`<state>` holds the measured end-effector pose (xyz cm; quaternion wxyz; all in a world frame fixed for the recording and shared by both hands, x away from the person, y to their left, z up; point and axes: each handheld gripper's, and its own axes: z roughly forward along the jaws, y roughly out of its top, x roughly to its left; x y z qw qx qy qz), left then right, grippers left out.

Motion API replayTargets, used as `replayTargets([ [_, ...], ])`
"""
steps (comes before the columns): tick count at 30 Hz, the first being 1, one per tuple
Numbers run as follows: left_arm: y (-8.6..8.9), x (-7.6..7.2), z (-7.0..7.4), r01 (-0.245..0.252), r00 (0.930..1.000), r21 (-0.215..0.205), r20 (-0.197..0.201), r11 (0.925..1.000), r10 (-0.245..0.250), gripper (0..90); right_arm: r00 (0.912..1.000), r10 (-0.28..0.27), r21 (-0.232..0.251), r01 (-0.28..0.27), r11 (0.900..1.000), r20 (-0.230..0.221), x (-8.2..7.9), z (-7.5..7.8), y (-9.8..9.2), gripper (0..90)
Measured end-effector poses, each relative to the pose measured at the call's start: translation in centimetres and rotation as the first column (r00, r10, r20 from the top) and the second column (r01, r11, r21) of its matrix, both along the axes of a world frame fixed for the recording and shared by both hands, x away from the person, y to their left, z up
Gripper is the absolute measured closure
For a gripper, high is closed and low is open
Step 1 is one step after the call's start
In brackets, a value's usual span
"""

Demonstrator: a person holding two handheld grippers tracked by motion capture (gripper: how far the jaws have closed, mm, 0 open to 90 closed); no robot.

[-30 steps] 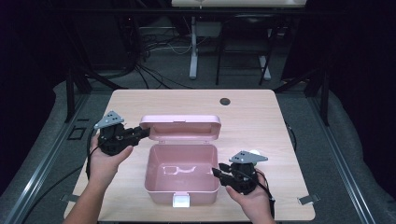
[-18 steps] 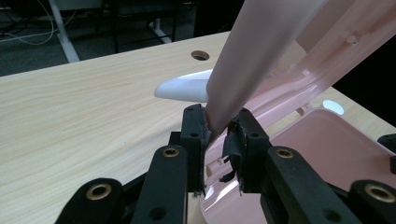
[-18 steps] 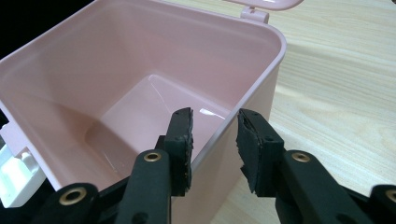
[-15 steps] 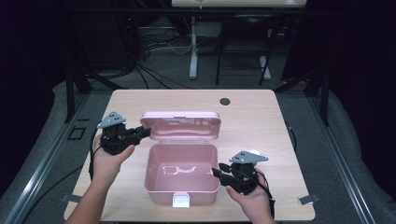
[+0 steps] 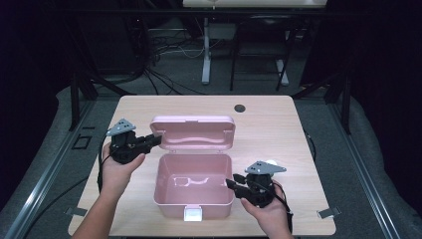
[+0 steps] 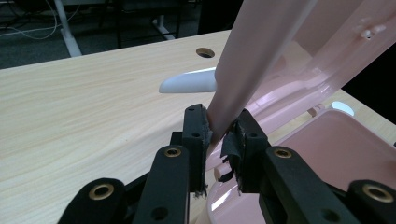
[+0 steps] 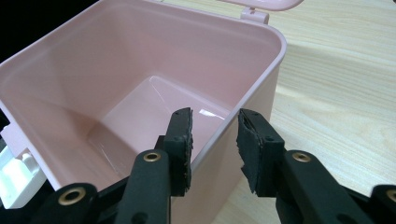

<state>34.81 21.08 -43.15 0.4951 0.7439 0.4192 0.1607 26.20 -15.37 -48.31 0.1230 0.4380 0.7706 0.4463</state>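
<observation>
A pink plastic box [image 5: 171, 206] stands open in the middle of the table, empty inside, with its lid [image 5: 193, 133] raised behind it. My left gripper [image 5: 155, 140] is at the lid's left edge. In the left gripper view the pads pinch that edge of the lid [image 6: 261, 56], so my left gripper [image 6: 220, 130] is shut on it. My right gripper [image 5: 233, 183] sits at the box's right wall. Its jaws straddle the wall [image 7: 252, 79], one pad inside and one outside, and my right gripper [image 7: 214, 140] is closed on the rim.
A white latch [image 5: 193, 214] hangs on the box's front wall. Near the far edge of the wooden table [image 5: 278, 129] there is a dark cable hole [image 5: 240, 107]. A white part [image 6: 189, 81] shows behind the lid. Dark floor, cables and desk legs lie beyond.
The lid has tilted up a little further, with the left gripper still on its edge. The right gripper and the box have stayed put.
</observation>
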Motion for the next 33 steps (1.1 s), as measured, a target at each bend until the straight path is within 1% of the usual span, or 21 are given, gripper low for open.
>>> replayTargets([
  [9,0.0,0.4,-0.4,-0.01,0.9999,-0.015,-0.002,0.9998,0.01,79.4,1.0,-0.002,0.0,0.002,1.0,0.008,0.0,-0.1,0.0,65.6],
  [10,0.1,0.4,-0.4,-0.008,0.9999,-0.012,-0.008,0.9999,0.008,79.5,1.0,-0.002,0.001,0.002,1.0,0.008,0.0,-0.1,0.0,65.6],
  [14,-0.1,0.6,-0.5,-0.027,0.9996,-0.015,-0.001,0.9995,0.027,80.4,1.0,-0.003,0.001,0.003,1.0,0.003,0.0,-0.1,0.0,65.3],
  [19,-0.1,0.9,-0.6,-0.034,0.9994,-0.014,0.001,0.9993,0.034,81.4,1.0,-0.001,0.0,0.001,1.0,0.004,0.1,-0.2,0.0,64.9],
  [33,-0.1,1.7,-0.9,-0.05,0.9987,-0.03,-0.014,0.9983,0.05,82.9,1.0,-0.004,0.011,0.004,1.0,0.002,0.2,-0.3,0.0,64.2],
])
